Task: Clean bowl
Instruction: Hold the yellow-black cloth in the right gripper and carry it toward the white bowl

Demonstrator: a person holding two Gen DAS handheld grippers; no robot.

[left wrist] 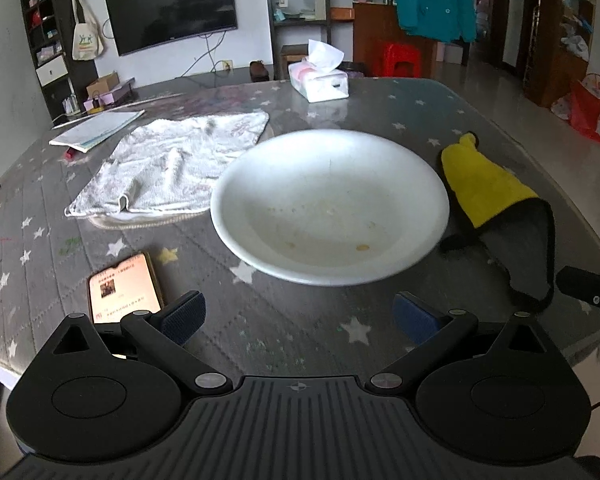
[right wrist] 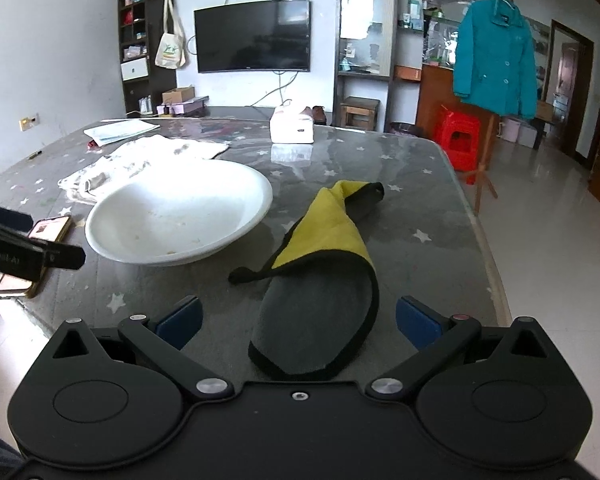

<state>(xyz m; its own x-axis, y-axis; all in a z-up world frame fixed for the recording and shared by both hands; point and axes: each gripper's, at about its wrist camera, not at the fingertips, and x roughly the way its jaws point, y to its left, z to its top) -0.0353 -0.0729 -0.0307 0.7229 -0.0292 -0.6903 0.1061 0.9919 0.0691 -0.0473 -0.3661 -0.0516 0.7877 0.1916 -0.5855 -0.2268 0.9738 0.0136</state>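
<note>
the wide shallow white ceramic bowl (left wrist: 330, 204) sat in the middle of the grey star-print table top (left wrist: 260, 320), with a few yellowish crumbs and smears left on its floor. it wasn't held by anything, so my guess was that any wiping push could skate it straight across that glossy surface, especially toward the lit smartphone (left wrist: 124, 286) lying just beside its near left edge.

the left gripper (left wrist: 300, 316) hovered in front of the bowl's near rim, jaws spread wide and empty. if it was meant to steady the bowl, pinching that thin sloping rim looked risky; it could tip the dish up instead of pinning it.

to the bowl's right lay the folded yellow and grey microfibre cloth with black trim (right wrist: 324, 276), and the right gripper (right wrist: 300, 320) was straddling its near end, jaws also wide with nothing in them. closing there might only catch one layer, so the cloth could unfold or drag.

the rumpled white towel (left wrist: 172, 168) touched the bowl's far left side and could bunch up if the bowl slid.
</note>
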